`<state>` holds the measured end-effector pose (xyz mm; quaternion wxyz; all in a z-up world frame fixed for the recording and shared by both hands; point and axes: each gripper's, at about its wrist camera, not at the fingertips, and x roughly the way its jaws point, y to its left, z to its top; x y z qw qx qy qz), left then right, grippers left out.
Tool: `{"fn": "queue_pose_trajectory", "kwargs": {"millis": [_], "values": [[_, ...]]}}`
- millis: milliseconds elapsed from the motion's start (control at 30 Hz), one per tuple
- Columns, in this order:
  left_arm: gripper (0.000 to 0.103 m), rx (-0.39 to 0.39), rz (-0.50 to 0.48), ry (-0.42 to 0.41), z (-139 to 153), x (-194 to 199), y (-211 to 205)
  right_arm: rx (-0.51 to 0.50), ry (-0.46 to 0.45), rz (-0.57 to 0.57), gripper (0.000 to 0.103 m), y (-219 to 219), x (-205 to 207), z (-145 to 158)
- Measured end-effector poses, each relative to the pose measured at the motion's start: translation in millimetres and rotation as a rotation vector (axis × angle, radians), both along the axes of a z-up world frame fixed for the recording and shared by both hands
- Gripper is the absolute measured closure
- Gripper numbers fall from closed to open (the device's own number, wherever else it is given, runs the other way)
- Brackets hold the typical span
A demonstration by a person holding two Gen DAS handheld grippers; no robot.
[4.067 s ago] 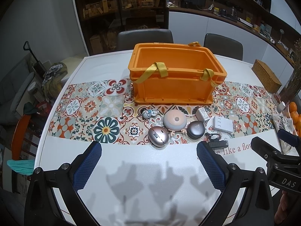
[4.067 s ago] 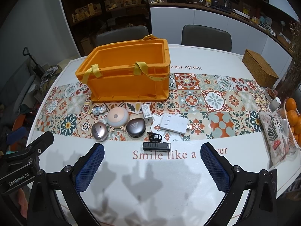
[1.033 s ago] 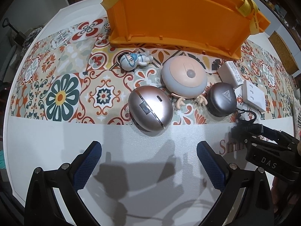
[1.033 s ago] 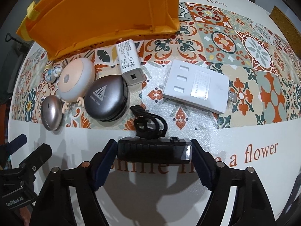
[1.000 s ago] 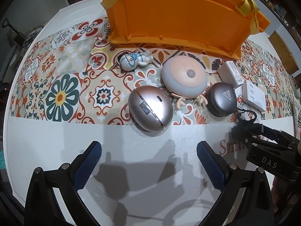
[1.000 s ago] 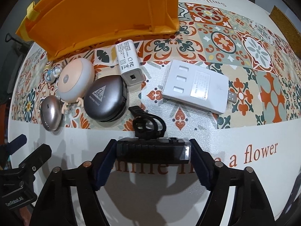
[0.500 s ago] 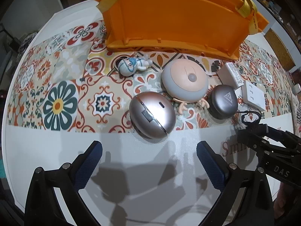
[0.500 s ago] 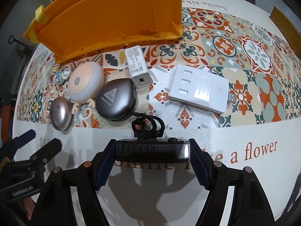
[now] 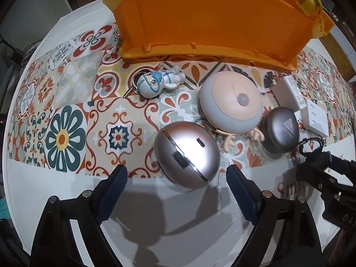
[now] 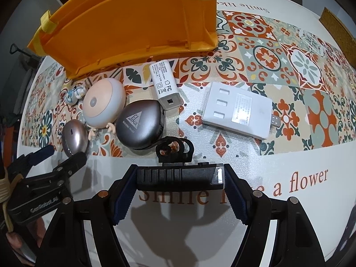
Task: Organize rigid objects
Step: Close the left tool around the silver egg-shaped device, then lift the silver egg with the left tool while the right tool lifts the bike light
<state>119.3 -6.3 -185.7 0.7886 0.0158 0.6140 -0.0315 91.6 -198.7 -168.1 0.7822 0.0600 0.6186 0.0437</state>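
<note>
Low centre of frame, right gripper (image 10: 180,176) clenched black light (image 10: 180,175) endwise, long axis L-R; left gripper (image 9: 176,175) released, jaws just closing around pink mouse (image 9: 187,153), untouched.

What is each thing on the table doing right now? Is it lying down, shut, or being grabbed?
Orange crate: upright on the table, nothing seen inside.
Black bar light: clamped by the right gripper.
Pink metal case: shut, lying between the open left gripper pads, which have just been closing.
Grey case: shut.
Astronaut figure: lying down.
White charger: flat, unplugged.
</note>
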Motion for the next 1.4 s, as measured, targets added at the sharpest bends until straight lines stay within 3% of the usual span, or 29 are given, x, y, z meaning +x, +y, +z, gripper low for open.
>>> {"fn": "queue_pose_trajectory", "kwargs": {"millis": [333, 500, 533, 1000, 1400], "values": [[0.022, -0.004, -0.003, 0.005, -9.6, 24.5, -5.2, 0.005, 0.015, 0.000, 0.029, -0.3, 6.8, -4.8], [0.035, -0.015, -0.010, -0.010, -11.1, 28.6, -9.2, 0.000, 0.017, 0.001, 0.029, -1.4, 8.3, -6.0], [0.042, -0.014, -0.015, -0.019, -10.6, 28.1, -9.9, -0.002, 0.016, 0.002, 0.029, -1.8, 7.5, -6.1], [0.041, -0.059, -0.028, -0.039, 7.2, -12.2, -11.4, -0.018, -0.007, 0.009, 0.029, 3.9, -3.2, 1.9], [0.041, -0.088, -0.038, -0.125, 54.2, -40.3, -1.2, -0.017, -0.068, 0.011, 0.029, 0.1, -17.5, 29.6]]}}
